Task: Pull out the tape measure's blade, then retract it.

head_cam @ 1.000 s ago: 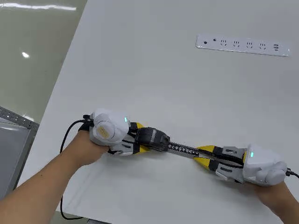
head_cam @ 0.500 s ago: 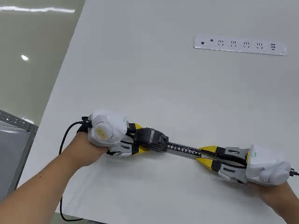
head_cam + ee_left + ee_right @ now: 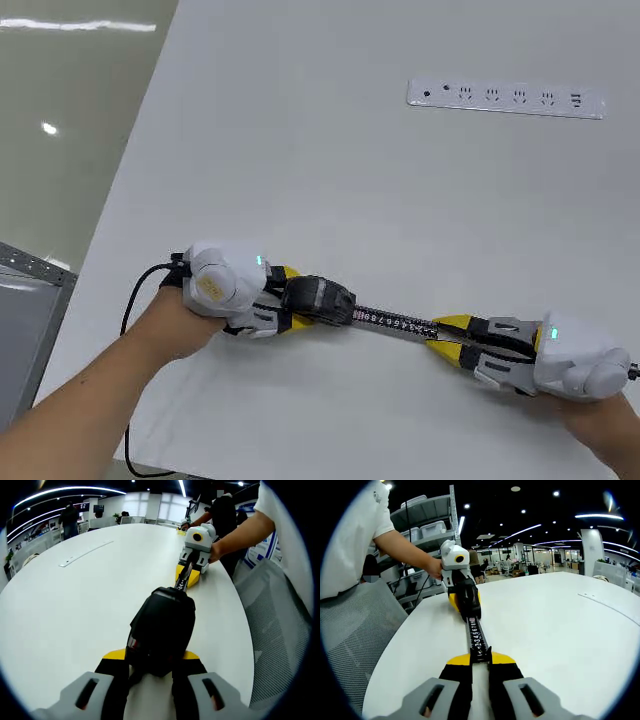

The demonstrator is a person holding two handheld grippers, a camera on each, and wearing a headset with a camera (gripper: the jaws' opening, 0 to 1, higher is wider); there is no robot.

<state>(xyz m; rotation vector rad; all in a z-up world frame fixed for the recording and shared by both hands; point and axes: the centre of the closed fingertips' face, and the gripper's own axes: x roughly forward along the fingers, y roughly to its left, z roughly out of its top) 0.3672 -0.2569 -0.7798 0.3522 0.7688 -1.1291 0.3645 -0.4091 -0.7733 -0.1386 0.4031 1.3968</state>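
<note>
- Tape measure case (image 3: 318,299): a black, blocky, round-cornered housing, low over the bench (image 3: 350,180). My left gripper (image 3: 293,300) has its yellow-tipped jaws clamped on it.
- My right gripper (image 3: 447,336) is pinched tight on the blade (image 3: 395,322), a thin dark strip with white numerals.
- The bench is smooth and white. Its near edge is close under my hands, and open surface stretches away to a flat power strip (image 3: 505,99), well apart.
- The blade runs straight from the case rightward, slanting slightly toward me.
</note>
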